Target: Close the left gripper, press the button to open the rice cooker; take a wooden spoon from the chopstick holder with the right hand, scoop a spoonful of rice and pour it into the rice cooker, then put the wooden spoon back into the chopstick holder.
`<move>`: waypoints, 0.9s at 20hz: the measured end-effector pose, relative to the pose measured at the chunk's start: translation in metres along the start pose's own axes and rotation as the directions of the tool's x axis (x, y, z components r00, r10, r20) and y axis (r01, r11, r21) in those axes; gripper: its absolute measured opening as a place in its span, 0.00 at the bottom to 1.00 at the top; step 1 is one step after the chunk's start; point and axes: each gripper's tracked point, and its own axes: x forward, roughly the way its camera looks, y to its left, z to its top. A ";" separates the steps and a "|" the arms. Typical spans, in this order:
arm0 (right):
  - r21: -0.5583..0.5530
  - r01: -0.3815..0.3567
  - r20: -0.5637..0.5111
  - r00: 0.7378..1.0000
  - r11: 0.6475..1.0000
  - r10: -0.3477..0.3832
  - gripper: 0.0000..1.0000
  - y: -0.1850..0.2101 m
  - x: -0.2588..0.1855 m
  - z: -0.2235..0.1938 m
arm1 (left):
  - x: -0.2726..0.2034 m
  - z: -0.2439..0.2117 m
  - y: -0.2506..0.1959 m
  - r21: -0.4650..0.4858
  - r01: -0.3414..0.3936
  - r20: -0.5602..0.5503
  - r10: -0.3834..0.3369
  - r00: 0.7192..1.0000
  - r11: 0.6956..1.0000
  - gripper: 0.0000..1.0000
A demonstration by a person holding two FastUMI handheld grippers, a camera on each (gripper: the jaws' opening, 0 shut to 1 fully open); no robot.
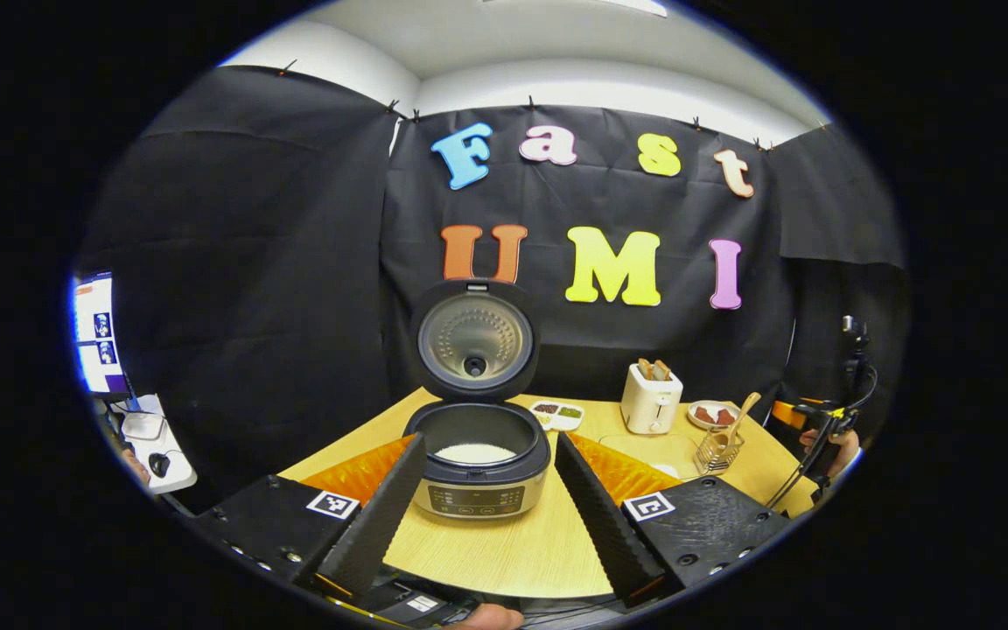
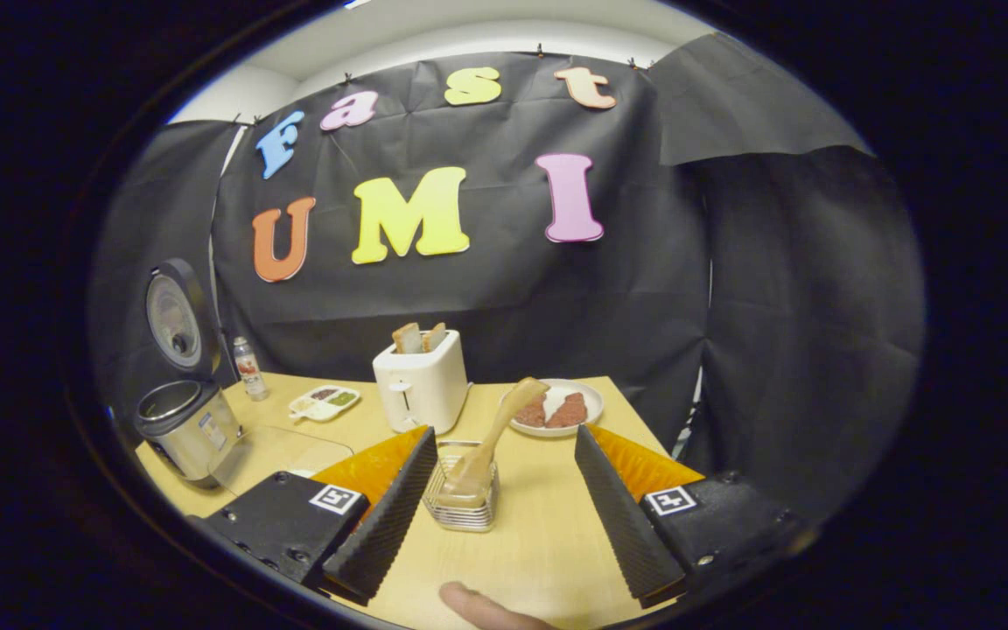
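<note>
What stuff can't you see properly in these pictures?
- The rice cooker panel's buttons: too small in the left gripper view.
- The wooden spoon: its lower end is blurred behind the chopstick holder wires in the right gripper view.
- The small tray contents: too small there.
- The glass lid: partly covered by the right gripper.

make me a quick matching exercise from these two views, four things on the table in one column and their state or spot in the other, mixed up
Things:
1. rice cooker
2. wooden spoon
3. toaster
4. round plate

States or places:
A. bread slices poking out of the top
B. lid up, white rice inside
C. holds two reddish-brown pieces
D. standing in the wire chopstick holder

Pairs: 1-B, 2-D, 3-A, 4-C
</note>
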 end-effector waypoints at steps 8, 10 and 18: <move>0.109 0.059 -0.131 0.990 0.992 -0.044 0.99 -0.008 0.099 -0.050 | -0.048 -0.004 -0.020 0.034 0.019 0.081 -0.021 0.996 0.999 0.94; 0.183 0.028 -0.125 0.992 0.983 -0.005 0.99 0.002 0.118 -0.052 | -0.059 -0.006 -0.024 0.035 0.030 0.096 -0.033 0.995 0.999 0.94; 0.314 0.034 -0.188 0.982 0.949 0.028 0.50 0.016 0.138 -0.060 | -0.063 -0.037 -0.041 0.044 0.140 0.033 -0.141 0.989 0.989 0.94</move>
